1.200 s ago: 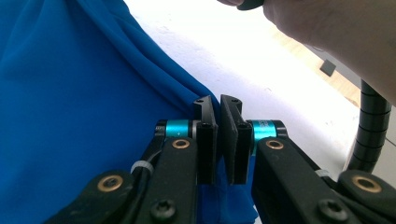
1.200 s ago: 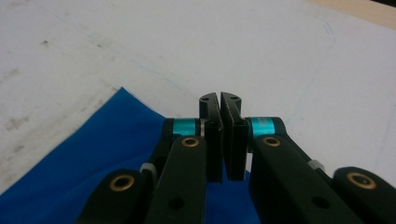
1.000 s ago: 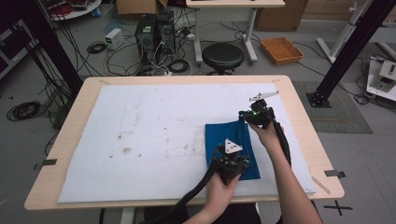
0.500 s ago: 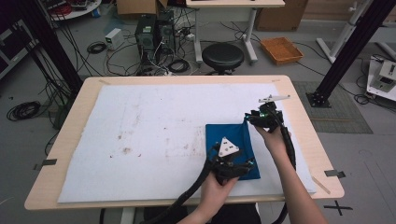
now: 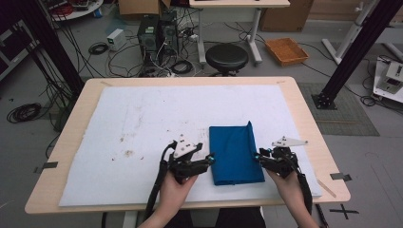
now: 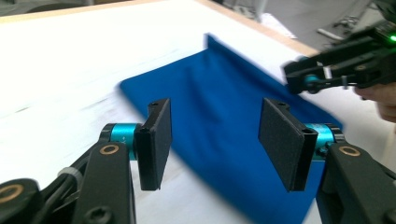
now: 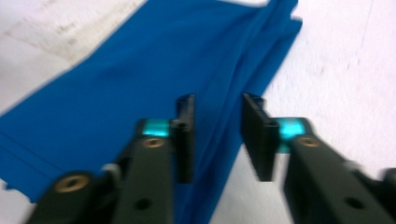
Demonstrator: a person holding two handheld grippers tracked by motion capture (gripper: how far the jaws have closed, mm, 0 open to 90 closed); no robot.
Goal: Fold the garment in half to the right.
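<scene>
Folded blue cloth (image 5: 235,154) lying flat on the white-covered counter (image 5: 142,118), flanked by left hand-held gripper (image 5: 209,159) and right hand-held gripper (image 5: 259,156) — both spread, gripping nothing.

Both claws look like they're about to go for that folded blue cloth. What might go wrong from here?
The right gripper is open over the blue cloth's bunched right edge, where several layers lie stacked; it may pinch only some of them and the fold could slip apart. The left gripper, open wide at the opposite edge, might press into the white mat and catch it along with the cloth. If the two lift unevenly, the neat rectangle could skew.
</scene>
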